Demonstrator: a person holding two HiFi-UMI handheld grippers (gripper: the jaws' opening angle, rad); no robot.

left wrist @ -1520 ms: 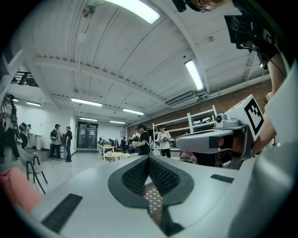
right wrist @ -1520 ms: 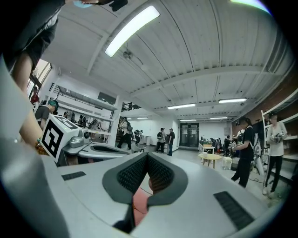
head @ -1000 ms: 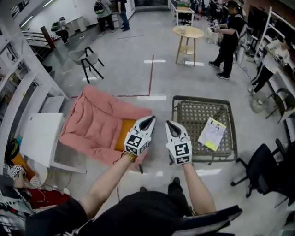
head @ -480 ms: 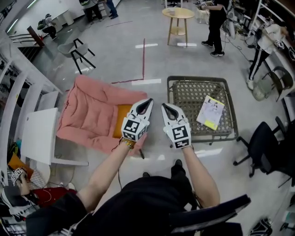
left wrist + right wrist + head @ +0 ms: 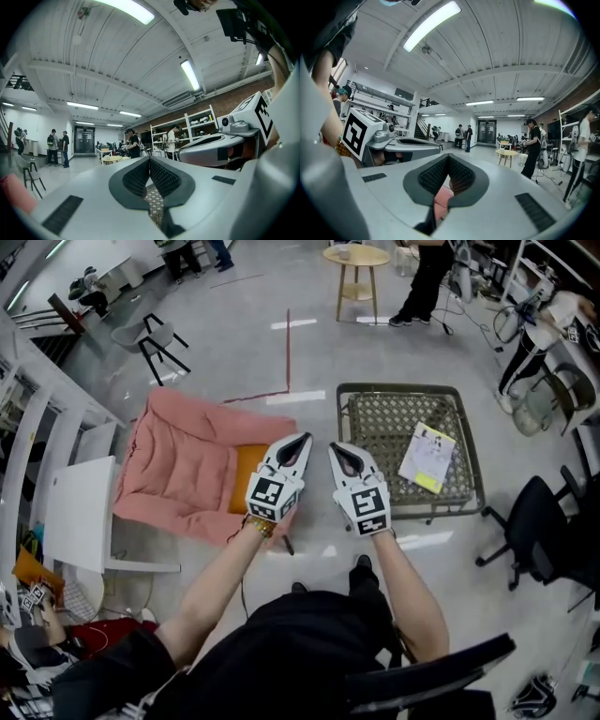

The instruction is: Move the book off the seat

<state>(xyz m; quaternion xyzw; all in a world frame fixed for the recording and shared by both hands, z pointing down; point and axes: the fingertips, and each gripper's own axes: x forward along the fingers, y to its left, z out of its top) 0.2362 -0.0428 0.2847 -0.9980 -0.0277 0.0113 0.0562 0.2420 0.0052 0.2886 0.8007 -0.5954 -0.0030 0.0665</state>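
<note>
A white and yellow book [image 5: 428, 457] lies on the right part of a woven metal-framed seat [image 5: 389, 423] in the head view. Left of it sits a pink cushioned chair [image 5: 187, 465] with an orange pad [image 5: 246, 479] on it. My left gripper [image 5: 302, 440] and right gripper [image 5: 336, 448] are held side by side over the floor between the two seats, both shut with nothing in them. In the left gripper view the pads of the left gripper [image 5: 149, 161] meet; in the right gripper view the right gripper [image 5: 448, 159] is likewise shut.
A white side table [image 5: 80, 512] stands left of the pink chair. A black office chair [image 5: 539, 535] is at the right, a grey chair [image 5: 141, 334] and a round wooden table [image 5: 354, 256] farther back. People stand at the far end of the room.
The view has shifted a little, so both seats sit slightly higher and left in the picture. Both grippers stay shut and close together, a bit higher in the view.
</note>
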